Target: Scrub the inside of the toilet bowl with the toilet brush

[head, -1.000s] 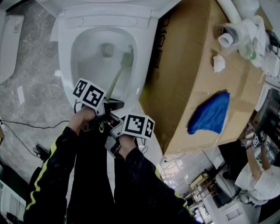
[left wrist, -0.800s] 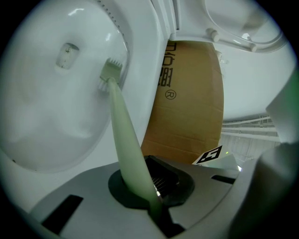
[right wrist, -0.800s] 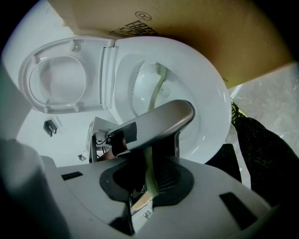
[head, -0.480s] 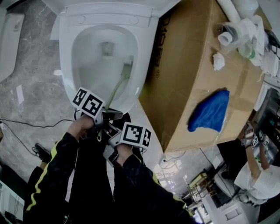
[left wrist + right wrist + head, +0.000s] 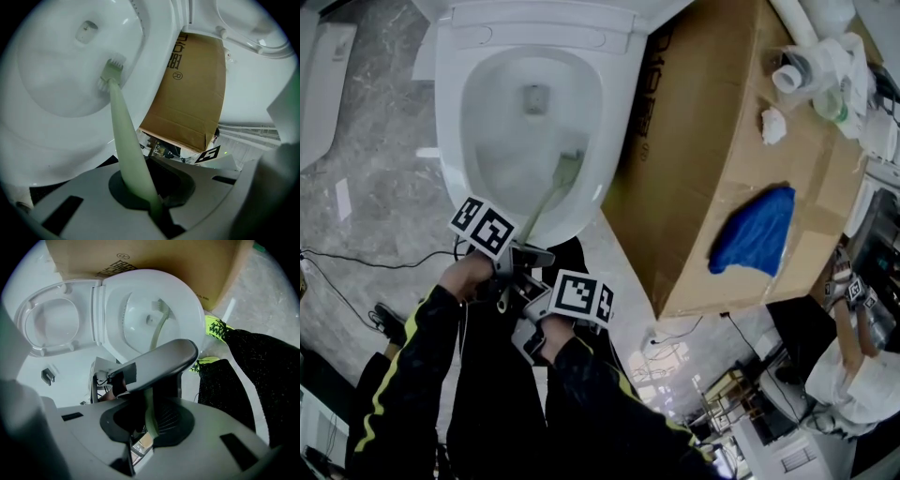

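Note:
The white toilet bowl (image 5: 487,66) stands open at the head view's top, its seat raised. A pale green toilet brush (image 5: 546,197) reaches from my grippers into the bowl, its head (image 5: 111,74) pressed against the near right inner wall. My left gripper (image 5: 517,264) is shut on the brush handle (image 5: 129,154). My right gripper (image 5: 546,298) sits just behind the left one and is shut on the handle's end (image 5: 151,420). In the right gripper view the brush head (image 5: 161,308) shows inside the bowl (image 5: 187,301), beyond the left gripper's body (image 5: 154,363).
A large cardboard box (image 5: 722,141) stands tight against the toilet's right side, with a blue cloth (image 5: 755,232) and white pipe fittings (image 5: 811,66) on top. Cables (image 5: 356,267) run over the grey marble floor at left. Another person (image 5: 853,375) is at the lower right.
The brush head has slid down the bowl's right wall toward the near rim. Both grippers have drawn back toward me with it.

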Demonstrator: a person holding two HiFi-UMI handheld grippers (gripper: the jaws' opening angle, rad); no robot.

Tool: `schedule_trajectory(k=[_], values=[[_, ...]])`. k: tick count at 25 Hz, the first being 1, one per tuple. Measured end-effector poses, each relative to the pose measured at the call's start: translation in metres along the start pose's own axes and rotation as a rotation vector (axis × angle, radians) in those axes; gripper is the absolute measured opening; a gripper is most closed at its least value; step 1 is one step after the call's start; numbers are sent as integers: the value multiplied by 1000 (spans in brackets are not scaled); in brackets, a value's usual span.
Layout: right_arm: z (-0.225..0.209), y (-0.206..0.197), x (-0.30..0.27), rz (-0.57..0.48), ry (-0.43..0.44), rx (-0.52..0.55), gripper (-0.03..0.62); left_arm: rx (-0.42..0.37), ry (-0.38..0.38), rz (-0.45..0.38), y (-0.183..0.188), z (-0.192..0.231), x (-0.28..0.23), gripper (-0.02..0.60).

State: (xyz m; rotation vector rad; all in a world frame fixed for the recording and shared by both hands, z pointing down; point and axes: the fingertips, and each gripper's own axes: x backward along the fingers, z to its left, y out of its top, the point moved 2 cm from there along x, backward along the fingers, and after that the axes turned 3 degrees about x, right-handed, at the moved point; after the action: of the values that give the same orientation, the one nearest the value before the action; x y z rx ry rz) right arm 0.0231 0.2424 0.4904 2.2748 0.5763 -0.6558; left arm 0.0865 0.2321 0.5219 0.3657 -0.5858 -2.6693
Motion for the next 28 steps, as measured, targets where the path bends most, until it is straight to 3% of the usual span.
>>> schedule_trajectory(k=[12,28], values=[[-11,-39,-11,91,-25,-20,64,81,-3,-2,-39,16,12,11],[-12,-54,-14,353,-115,87,64,195,-94,-184,-44,19,26,11]])
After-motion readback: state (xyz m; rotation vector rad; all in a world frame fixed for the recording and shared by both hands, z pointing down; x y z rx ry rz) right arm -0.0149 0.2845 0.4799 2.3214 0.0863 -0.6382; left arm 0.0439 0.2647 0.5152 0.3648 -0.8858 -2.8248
